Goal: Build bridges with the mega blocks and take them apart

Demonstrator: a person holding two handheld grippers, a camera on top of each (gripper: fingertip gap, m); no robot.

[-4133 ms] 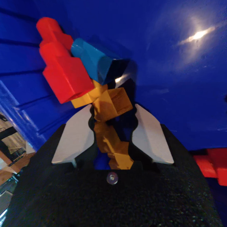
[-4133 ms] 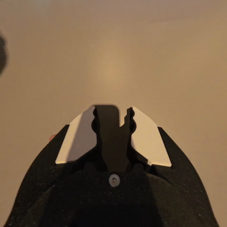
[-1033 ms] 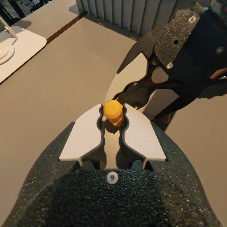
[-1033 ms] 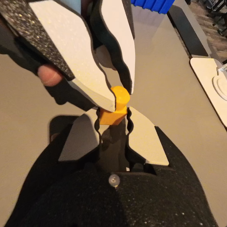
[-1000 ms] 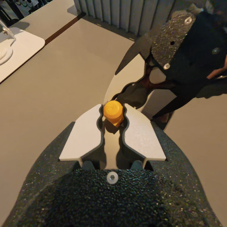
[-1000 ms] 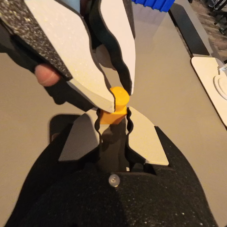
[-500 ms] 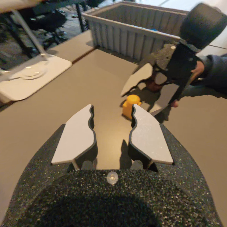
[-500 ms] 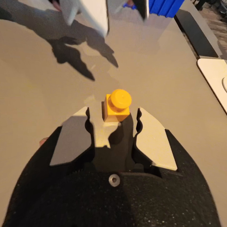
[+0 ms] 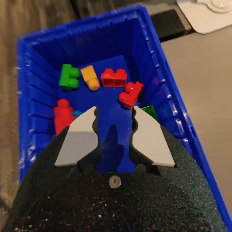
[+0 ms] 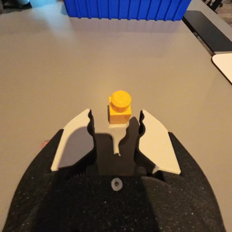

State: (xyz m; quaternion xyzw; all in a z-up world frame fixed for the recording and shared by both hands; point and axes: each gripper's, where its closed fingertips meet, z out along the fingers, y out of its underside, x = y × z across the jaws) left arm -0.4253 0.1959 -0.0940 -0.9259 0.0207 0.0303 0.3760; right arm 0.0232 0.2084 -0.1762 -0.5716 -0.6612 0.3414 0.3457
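Observation:
A small yellow one-stud block stands upright on the tan table. My right gripper is open and empty, its fingertips on either side of the block's near face, not touching it. My left gripper is open and empty above the blue bin. In the bin lie a green block, a yellow block, two red two-stud blocks, a tall red block with a blue block beside it, and a green piece partly hidden by my right finger.
The blue bin's ribbed outer wall stands at the table's far edge in the right wrist view. A white board lies at the right, also seen in the left wrist view. A black strip runs along the right. Left tips to right tips: about 45 cm.
My left gripper has left the yellow block standing on the table and swung over to the blue bin. My right gripper has opened wider and drawn back a little from the block.

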